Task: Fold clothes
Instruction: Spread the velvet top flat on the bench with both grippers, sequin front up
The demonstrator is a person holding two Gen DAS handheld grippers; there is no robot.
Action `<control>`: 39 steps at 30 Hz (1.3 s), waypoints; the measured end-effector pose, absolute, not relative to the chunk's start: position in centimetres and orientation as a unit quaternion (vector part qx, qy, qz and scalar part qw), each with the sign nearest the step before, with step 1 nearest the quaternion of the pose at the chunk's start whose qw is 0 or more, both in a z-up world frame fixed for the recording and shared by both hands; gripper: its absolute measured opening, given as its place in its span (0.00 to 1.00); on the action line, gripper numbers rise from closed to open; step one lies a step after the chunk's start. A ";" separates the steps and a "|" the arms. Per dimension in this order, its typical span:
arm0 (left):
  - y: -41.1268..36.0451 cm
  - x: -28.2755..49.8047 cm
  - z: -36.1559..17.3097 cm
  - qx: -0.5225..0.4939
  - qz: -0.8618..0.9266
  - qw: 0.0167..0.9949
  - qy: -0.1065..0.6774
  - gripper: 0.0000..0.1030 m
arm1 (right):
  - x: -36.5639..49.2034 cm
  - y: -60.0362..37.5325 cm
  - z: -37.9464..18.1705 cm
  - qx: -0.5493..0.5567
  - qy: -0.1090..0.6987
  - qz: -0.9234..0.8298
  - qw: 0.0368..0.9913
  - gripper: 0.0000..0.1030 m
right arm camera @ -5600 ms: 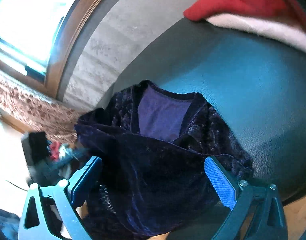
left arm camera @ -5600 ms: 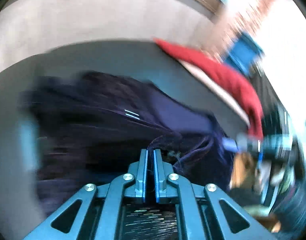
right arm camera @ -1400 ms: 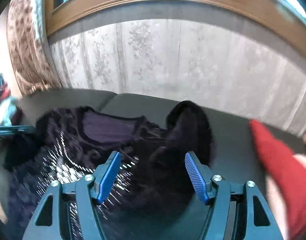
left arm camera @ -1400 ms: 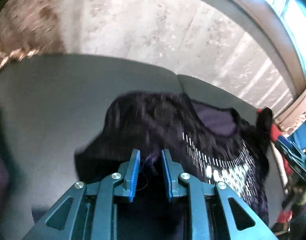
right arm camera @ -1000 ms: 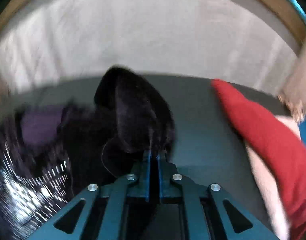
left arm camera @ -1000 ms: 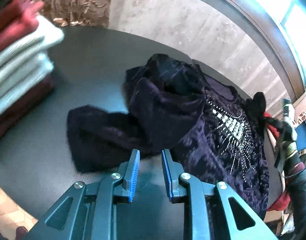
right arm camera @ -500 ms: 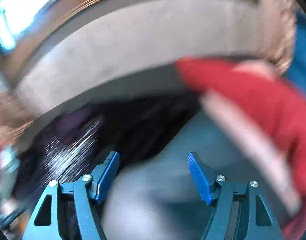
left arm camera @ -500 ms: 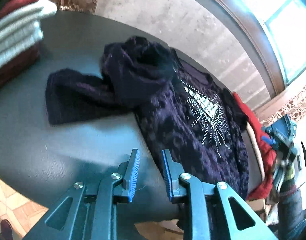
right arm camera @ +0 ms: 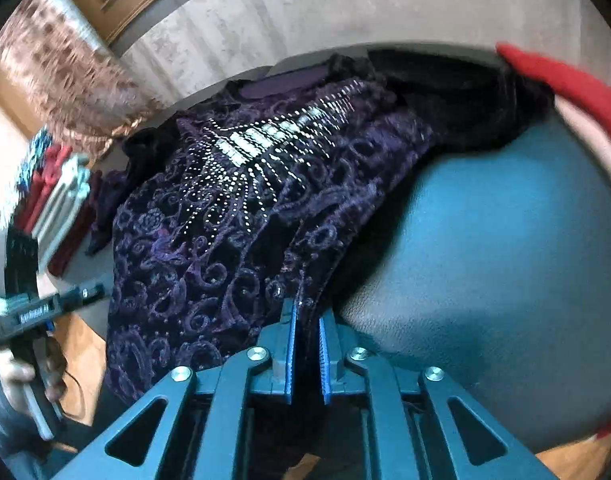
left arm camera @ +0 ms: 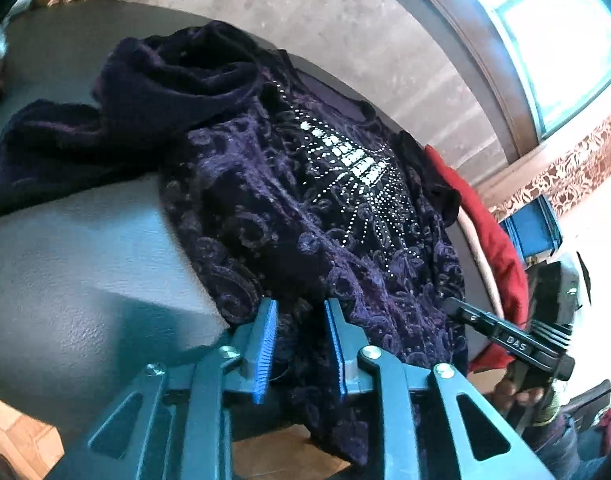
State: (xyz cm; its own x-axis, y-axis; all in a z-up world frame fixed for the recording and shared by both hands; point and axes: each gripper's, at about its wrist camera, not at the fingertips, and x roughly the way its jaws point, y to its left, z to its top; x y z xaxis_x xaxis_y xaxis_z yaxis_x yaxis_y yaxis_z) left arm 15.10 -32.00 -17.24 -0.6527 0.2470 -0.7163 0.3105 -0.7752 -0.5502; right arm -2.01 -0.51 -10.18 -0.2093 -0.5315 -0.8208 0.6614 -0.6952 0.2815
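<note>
A dark purple velvet top (left arm camera: 289, 208) with silver studs on its chest lies face up on a grey padded surface (left arm camera: 77, 264). Its hem hangs over the near edge. One sleeve (left arm camera: 57, 148) is bunched at the left of the left wrist view; the other (right arm camera: 465, 96) lies crumpled at the far right. My left gripper (left arm camera: 300, 320) is open at the hem, with fabric between its parted fingers. My right gripper (right arm camera: 306, 320) has closed on the top (right arm camera: 225, 220) at its right bottom edge.
A red garment (left arm camera: 489, 236) on a pale one lies right of the top, also seen as the red garment (right arm camera: 565, 76). A stack of folded clothes (right arm camera: 61, 200) stands at the left end. A wall and window run behind. Wooden floor (left arm camera: 21, 436) shows below the edge.
Both grippers have dropped from the sleeves to the hem. The right gripper, wide open half a second ago, has shut on the bottom edge. The left keeps the same opening.
</note>
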 end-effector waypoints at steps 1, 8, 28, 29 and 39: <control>-31.9 15.1 -16.8 0.413 -0.848 0.017 0.331 0.05 | -1.9 -0.3 -9.7 0.491 0.073 -0.778 0.386 0.09; -32.3 17.7 -10.6 0.353 -0.882 -0.016 0.313 0.01 | -3.4 4.0 -7.1 0.447 0.159 -0.828 0.300 0.07; -32.9 14.7 -12.7 0.432 -0.892 0.083 0.101 0.52 | -2.9 -7.6 -6.5 0.408 0.183 -0.798 0.404 0.65; -32.4 13.5 -13.6 0.444 -0.888 0.081 0.085 0.52 | -2.8 -8.5 -7.3 0.416 0.183 -0.791 0.410 0.65; -42.2 18.0 -11.8 0.422 -0.856 0.242 0.175 0.10 | -4.4 -9.6 -11.9 0.442 0.171 -0.778 0.412 0.69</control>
State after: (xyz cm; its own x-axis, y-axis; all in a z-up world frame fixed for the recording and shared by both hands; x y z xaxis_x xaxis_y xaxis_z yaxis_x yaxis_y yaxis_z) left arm 18.04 -42.22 -11.76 -0.5272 -0.2665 -0.8068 0.5611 -0.8223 -0.0950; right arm -4.39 -9.64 -11.86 -0.2689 -0.4901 -0.8291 0.7925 -0.6018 0.0987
